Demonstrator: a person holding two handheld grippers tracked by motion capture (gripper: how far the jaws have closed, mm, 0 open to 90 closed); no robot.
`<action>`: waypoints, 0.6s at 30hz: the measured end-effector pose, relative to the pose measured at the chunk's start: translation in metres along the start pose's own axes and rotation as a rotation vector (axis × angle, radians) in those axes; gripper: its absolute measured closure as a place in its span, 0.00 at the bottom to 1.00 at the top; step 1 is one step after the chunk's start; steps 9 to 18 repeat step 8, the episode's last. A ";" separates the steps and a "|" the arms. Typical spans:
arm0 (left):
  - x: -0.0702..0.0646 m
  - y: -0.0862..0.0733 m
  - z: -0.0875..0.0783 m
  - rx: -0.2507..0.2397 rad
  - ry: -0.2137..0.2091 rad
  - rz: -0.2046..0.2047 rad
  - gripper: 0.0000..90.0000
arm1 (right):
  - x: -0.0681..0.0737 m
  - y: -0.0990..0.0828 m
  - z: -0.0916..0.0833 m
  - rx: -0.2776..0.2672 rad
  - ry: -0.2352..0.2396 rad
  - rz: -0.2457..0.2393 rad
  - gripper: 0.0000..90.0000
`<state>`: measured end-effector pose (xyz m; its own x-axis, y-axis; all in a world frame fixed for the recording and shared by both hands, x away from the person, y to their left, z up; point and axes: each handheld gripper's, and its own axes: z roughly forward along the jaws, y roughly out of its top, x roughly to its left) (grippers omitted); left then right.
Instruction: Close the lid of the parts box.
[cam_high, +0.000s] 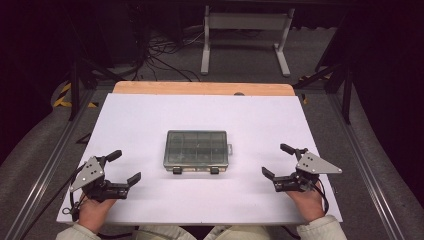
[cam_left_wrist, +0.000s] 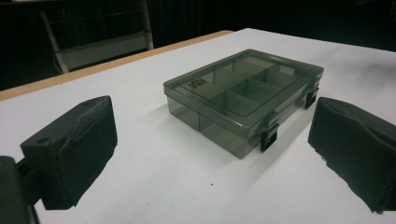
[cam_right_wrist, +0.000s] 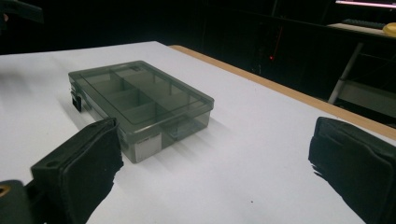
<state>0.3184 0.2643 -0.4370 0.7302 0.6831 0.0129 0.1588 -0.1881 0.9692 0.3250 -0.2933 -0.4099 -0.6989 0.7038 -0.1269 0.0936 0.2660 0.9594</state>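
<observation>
two claws, left and right, sat spread and empty either side of the closed box mid-counter. risk, as judged: a one-sided push could skid the light box before its latches were caught.

Bright table, black surroundings, soft frames

I am seeing the white table glowing under overhead light while the room beyond my grippers is sinking into black. The smoky box ahead of my left gripper is throwing a soft shadow toward the jaws and catching a pale sheen on its lid. Both gripper views are looking grainy, with the near pads blurring.
</observation>
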 end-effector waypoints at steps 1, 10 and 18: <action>0.000 0.000 0.000 -0.006 -0.002 -0.005 0.02 | 0.000 -0.001 0.001 0.004 0.003 0.002 0.03; 0.003 0.000 -0.003 -0.031 -0.024 -0.045 0.02 | -0.001 -0.003 0.002 0.011 -0.006 0.007 0.03; 0.003 0.000 -0.003 -0.031 -0.024 -0.045 0.02 | -0.001 -0.003 0.002 0.011 -0.006 0.007 0.03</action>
